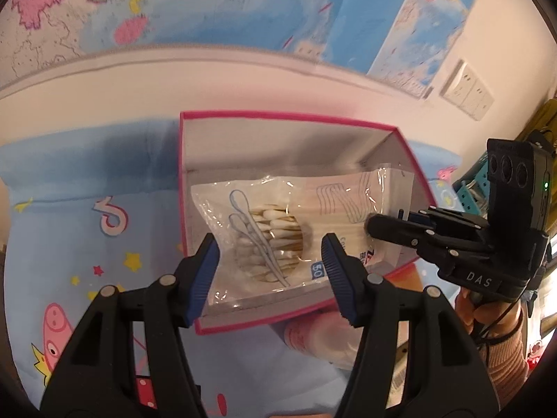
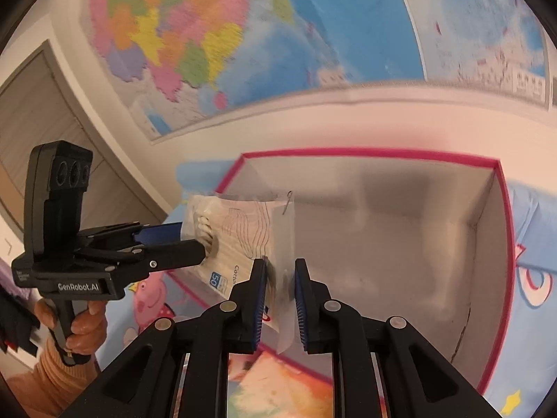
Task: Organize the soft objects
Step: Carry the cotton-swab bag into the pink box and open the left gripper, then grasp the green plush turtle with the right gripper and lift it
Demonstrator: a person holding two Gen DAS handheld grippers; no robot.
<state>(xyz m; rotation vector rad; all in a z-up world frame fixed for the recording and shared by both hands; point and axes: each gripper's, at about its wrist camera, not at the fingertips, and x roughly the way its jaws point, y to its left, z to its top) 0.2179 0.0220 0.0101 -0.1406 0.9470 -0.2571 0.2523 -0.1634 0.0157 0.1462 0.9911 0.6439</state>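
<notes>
A clear bag of cotton swabs (image 1: 275, 237) lies inside a pink-rimmed cardboard box (image 1: 285, 117) on a blue cartoon sheet. My left gripper (image 1: 269, 264) is open, its blue pads either side of the bag's near end over the box's front wall. My right gripper (image 2: 280, 292) has its jaws slightly apart around the bag's right edge (image 2: 282, 230); whether the pads press it I cannot tell. It enters the left wrist view from the right (image 1: 379, 226). The left gripper also shows in the right wrist view (image 2: 188, 244), reaching the bag from the left.
A white roll-like soft object (image 1: 323, 338) lies on the sheet just in front of the box. The box interior (image 2: 400, 244) right of the bag is bare. A map (image 2: 243, 35) covers the wall behind. A wall socket (image 1: 468, 92) is at the right.
</notes>
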